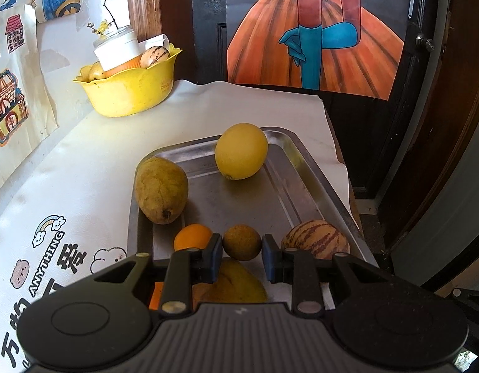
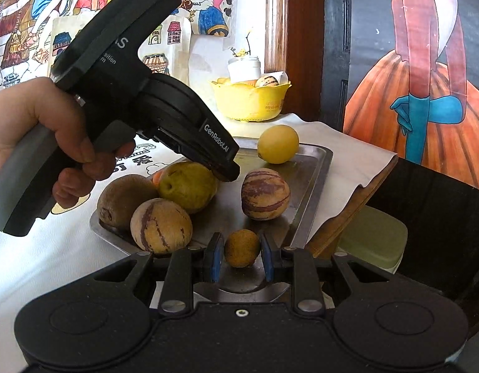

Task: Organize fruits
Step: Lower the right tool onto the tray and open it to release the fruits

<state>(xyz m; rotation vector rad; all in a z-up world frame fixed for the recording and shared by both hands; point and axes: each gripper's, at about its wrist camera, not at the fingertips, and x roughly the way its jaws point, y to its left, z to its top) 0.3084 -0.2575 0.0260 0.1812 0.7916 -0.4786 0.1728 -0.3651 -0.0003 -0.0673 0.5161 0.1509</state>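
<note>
In the left wrist view my left gripper (image 1: 242, 245) is shut on a small round brown fruit (image 1: 242, 241) above the near end of a metal tray (image 1: 283, 143). On the tray lie a yellow round fruit (image 1: 241, 150), a brown-green oblong fruit (image 1: 161, 189), an orange (image 1: 192, 237) and a striped melon (image 1: 315, 239). My right gripper (image 2: 242, 248) is shut on another small brown fruit (image 2: 242, 248) at the tray's near edge (image 2: 314, 186). In the right wrist view a hand holds the left gripper (image 2: 228, 172) over a yellow-green pear (image 2: 188, 186). Its pads are hidden there.
A yellow bowl (image 1: 127, 90) with fruit and a white jar stands at the table's far left corner. A second striped melon (image 2: 161, 226) lies at the tray's near left. The table edge (image 2: 357, 192) drops off on the right, with a pale green stool (image 2: 373, 236) below.
</note>
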